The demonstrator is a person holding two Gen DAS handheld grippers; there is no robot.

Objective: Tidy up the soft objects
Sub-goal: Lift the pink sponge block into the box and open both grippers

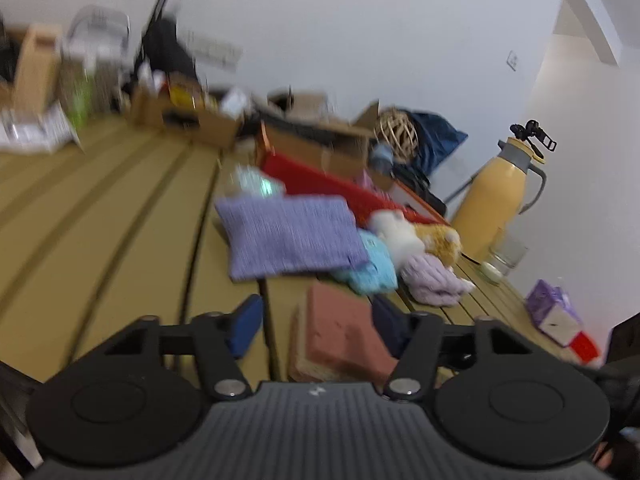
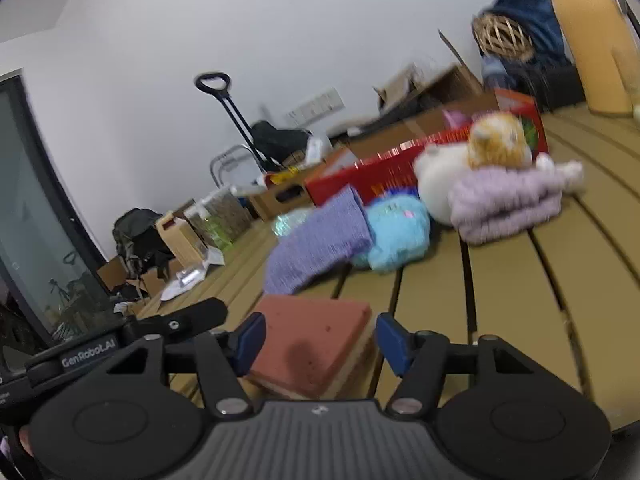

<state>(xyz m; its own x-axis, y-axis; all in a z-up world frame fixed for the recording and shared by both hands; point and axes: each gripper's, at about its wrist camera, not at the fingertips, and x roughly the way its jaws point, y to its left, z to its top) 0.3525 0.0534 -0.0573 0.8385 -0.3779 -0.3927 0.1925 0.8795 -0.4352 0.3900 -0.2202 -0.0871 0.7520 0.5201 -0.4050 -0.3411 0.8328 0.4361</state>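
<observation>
A pink sponge with a tan underside lies flat on the slatted wooden table. My left gripper is open around the sponge: the right pad is at its edge and the left pad stands apart. My right gripper is also open around the sponge, with a thin gap at the right pad. Farther back lie a purple knit cloth, a light blue plush, a lilac folded towel and a white-and-orange plush toy.
A red box and open cardboard boxes stand behind the pile. A yellow thermos jug, a glass and a purple tissue pack sit at the right. Bags, a trolley and clutter line the wall.
</observation>
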